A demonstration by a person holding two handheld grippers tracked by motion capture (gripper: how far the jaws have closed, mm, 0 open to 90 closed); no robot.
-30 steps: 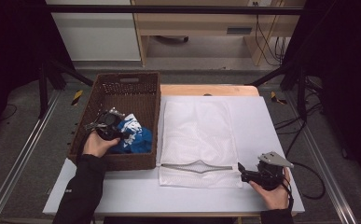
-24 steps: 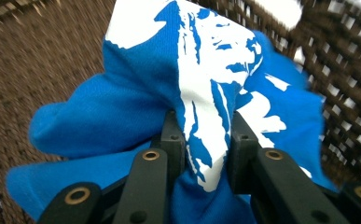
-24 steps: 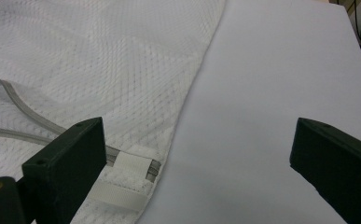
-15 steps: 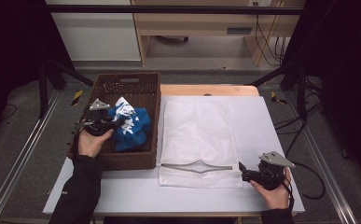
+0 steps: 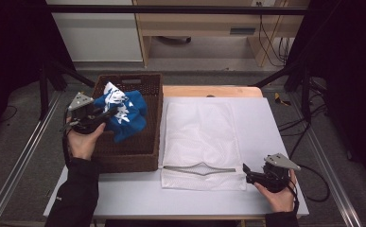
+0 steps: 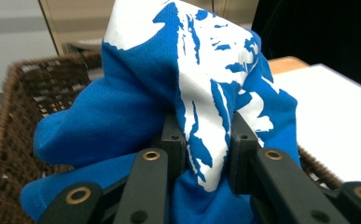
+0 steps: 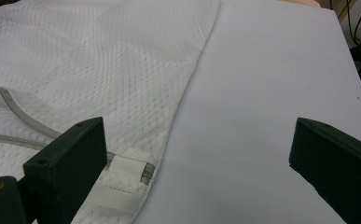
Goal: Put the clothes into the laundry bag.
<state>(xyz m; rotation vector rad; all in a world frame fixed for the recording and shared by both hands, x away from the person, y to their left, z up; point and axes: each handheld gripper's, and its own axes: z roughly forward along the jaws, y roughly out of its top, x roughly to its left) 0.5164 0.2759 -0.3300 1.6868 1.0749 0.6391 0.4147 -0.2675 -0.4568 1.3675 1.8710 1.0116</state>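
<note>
Your right gripper (image 5: 245, 170) rests at five o'clock on the bench (image 5: 265, 123), jaws wide apart and empty beside the mesh bag (image 5: 202, 137). At ten o'clock, your left gripper (image 5: 106, 115) pinches the blue shirt (image 5: 124, 113) above the basket (image 5: 133, 156).

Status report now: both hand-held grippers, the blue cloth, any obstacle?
Left hand-held gripper shut on blue cloth, raised over basket. Right hand-held gripper open, beside mesh bag corner. Nothing between.
</note>
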